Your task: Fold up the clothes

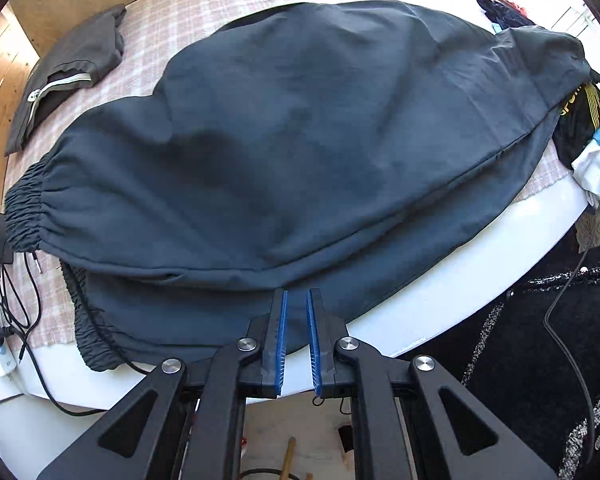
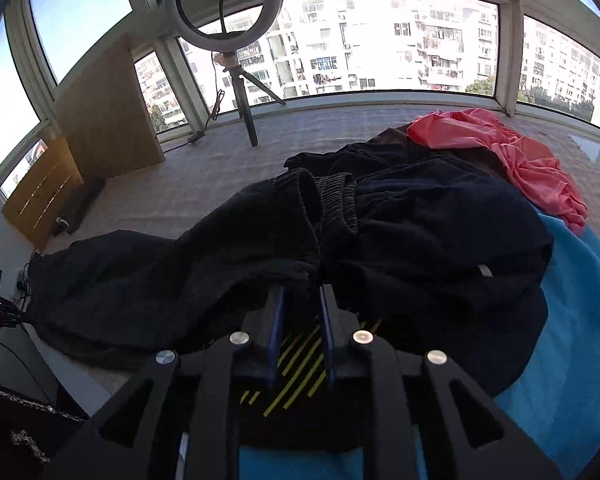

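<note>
Both tongs parted: left tongs point(image 1: 297, 292) over dark trousers point(image 1: 300, 128); right tongs point(image 2: 300, 288) at their cuff point(image 2: 320, 200).

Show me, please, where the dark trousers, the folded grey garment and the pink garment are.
dark trousers point(image 1: 300, 128), left wrist view, on the broad middle of the cloth.
folded grey garment point(image 1: 76, 64), left wrist view, on its top face.
pink garment point(image 2: 512, 156), right wrist view, on its crumpled middle.

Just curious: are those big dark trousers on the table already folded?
Folded once lengthwise: the dark trousers lie one leg over the other, both elastic cuffs stacked.
</note>
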Available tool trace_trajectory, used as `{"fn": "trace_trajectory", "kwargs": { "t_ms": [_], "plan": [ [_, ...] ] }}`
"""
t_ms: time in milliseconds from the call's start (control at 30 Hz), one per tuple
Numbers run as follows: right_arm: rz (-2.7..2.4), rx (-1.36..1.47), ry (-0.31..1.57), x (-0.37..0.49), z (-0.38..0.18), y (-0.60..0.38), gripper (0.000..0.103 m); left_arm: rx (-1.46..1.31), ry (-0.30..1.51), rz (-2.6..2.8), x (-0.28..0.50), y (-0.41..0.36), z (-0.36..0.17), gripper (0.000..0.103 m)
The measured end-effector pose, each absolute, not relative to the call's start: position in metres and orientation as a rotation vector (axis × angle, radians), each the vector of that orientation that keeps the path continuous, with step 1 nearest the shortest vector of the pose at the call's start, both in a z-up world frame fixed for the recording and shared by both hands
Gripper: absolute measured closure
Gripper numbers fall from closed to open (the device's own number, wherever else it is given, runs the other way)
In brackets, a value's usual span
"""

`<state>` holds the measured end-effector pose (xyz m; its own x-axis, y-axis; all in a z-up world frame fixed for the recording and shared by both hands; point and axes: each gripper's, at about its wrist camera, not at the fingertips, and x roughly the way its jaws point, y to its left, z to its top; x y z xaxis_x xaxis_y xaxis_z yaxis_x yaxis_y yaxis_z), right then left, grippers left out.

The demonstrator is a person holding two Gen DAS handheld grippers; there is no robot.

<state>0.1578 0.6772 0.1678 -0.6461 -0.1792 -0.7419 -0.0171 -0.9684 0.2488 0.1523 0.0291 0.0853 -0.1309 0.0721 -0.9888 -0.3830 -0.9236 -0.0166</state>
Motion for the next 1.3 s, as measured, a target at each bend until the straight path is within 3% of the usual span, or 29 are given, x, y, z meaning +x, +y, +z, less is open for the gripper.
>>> {"fn": "trace_trajectory", "kwargs": {
  "t_ms": [100,233,367,400,433,567,600,633,733,833,967,1167,1233,1300],
  "plan": [
    [-2.739,1.237,-0.476,0.161,0.174,0.679,0.07,-1.769,0.361,2.205,0.144,0.027,0.116,0.093],
    [-2.742,1.172,-0.46,0.154,0.191,0.674,0.07,-1.644,0.374,2.276,0.134,0.035,0.153,0.093],
    [-2.712,1.333,-0.341,0.114,0.177,0.667,0.065,-1.506,0.386,2.275,0.117,0.065,0.175,0.095],
    [-2.692,1.399,-0.322,0.103,0.168,0.665,0.07,-1.461,0.381,2.254,0.11,0.079,0.176,0.095],
    [-2.668,1.434,-0.311,0.097,0.163,0.662,0.092,-1.419,0.39,2.223,0.105,0.099,0.174,0.095],
    [-2.587,1.328,-0.249,0.138,0.18,0.644,0.095,-1.274,0.443,2.036,0.09,0.201,0.157,0.095],
    [-2.598,1.346,-0.225,0.153,0.181,0.642,0.094,-1.239,0.451,1.975,0.091,0.23,0.153,0.095],
    [-2.617,1.371,-0.225,0.167,0.18,0.643,0.086,-1.204,0.46,1.92,0.092,0.258,0.151,0.095],
    [-2.665,1.395,-0.437,0.193,0.174,0.667,0.058,-1.109,0.501,1.776,0.096,0.343,0.148,0.095],
    [-2.636,1.327,-0.726,0.208,0.169,0.689,0.058,-0.993,0.591,1.686,0.105,0.42,0.154,0.094],
    [-2.552,1.31,-0.984,0.214,0.153,0.689,0.058,-0.898,0.62,1.615,0.085,0.493,0.176,0.088],
    [-2.434,1.205,-1.306,0.209,0.126,0.669,0.058,-0.93,0.586,1.508,0.034,0.573,0.18,0.088],
    [-2.477,1.236,-1.326,0.201,0.119,0.667,0.058,-0.98,0.624,1.435,0.028,0.594,0.163,0.079],
    [-2.525,1.24,-1.352,0.196,0.115,0.667,0.058,-1.034,0.681,1.375,0.029,0.609,0.14,0.064]
  ]
}}
